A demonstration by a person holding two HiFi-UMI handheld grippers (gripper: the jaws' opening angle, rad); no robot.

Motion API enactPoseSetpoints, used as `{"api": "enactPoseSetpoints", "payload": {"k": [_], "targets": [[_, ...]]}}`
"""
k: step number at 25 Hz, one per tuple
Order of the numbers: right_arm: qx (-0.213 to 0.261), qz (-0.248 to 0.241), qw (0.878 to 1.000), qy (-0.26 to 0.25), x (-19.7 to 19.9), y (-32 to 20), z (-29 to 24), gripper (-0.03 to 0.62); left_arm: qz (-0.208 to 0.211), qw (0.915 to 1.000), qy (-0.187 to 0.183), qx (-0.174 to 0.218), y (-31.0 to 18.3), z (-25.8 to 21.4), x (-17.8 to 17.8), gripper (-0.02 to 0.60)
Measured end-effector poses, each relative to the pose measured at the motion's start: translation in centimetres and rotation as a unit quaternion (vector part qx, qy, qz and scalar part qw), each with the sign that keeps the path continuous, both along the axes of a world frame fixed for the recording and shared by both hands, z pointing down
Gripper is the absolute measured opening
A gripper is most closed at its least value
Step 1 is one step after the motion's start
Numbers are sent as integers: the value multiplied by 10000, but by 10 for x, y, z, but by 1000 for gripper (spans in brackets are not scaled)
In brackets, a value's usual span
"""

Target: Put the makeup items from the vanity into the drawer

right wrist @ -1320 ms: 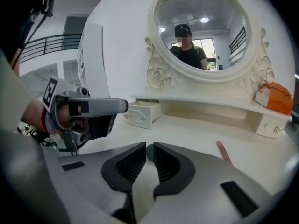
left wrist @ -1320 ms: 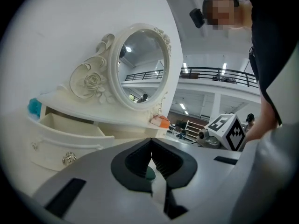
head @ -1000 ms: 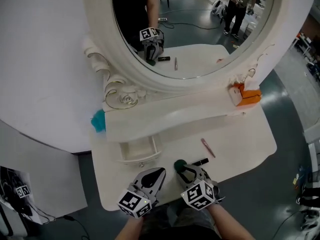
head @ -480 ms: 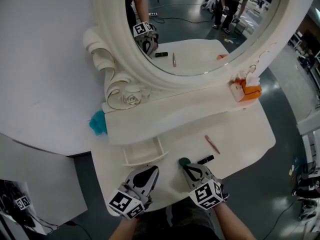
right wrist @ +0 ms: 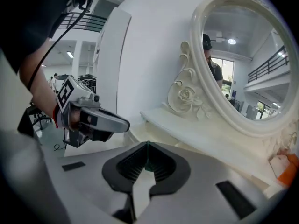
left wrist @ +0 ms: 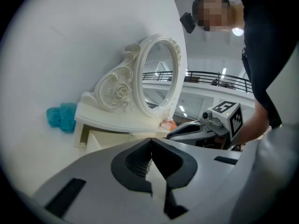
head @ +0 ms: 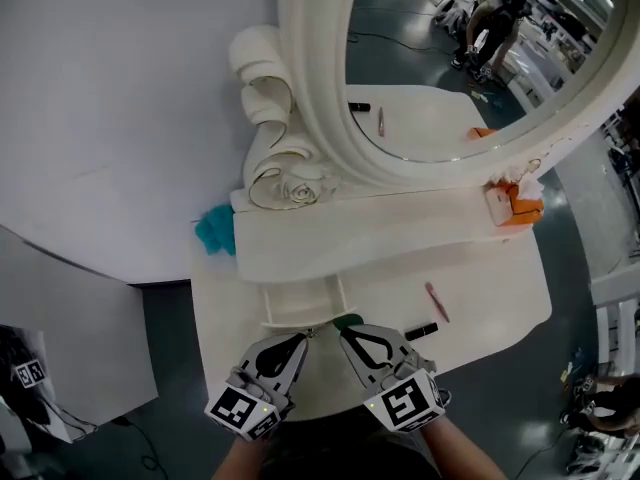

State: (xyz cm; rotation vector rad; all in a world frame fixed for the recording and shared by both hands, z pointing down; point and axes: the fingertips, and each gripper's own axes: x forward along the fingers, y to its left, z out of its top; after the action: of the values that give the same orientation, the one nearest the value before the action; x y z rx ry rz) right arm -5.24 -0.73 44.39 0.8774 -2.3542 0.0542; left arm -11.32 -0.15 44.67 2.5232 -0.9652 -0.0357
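Head view: the left gripper (head: 290,346) and right gripper (head: 358,336) are hovering side by side over the front of the vanity top (head: 490,278), both pointing toward the open drawer (head: 300,306). The right one is pinching a green makeup item (head: 347,320) just beside the drawer's front right corner. A black tube (head: 422,330) and a pink stick (head: 437,302) are lying on the top, right of the grippers. A teal cloth (head: 213,230) is sitting at the far left.

Left gripper view: the jaws are resting together with nothing between them. The drawer (left wrist: 93,136) is showing ahead-left, the right gripper (left wrist: 201,129) alongside.

Right gripper view: the jaws have just been closing and are clamping a thin sliver of the green makeup item (right wrist: 147,158). The left gripper (right wrist: 100,120) is showing at the left.
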Motion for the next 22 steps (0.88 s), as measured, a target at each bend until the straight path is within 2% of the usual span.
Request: {"api": "enactPoseSetpoints", "payload": {"k": [4, 12, 22], "targets": [[28, -379, 9990, -236, -19, -12, -11, 33, -342, 9994, -36, -38, -7, -2, -12, 14], [-377, -1002, 9942, -25, -42, -22, 7, 34, -706, 9975, -60, -14, -19, -3, -23, 14], [-1007, -1020, 9897, 44, -56, -32, 25, 35, -965, 9953, -85, -24, -26, -4, -34, 14]]}}
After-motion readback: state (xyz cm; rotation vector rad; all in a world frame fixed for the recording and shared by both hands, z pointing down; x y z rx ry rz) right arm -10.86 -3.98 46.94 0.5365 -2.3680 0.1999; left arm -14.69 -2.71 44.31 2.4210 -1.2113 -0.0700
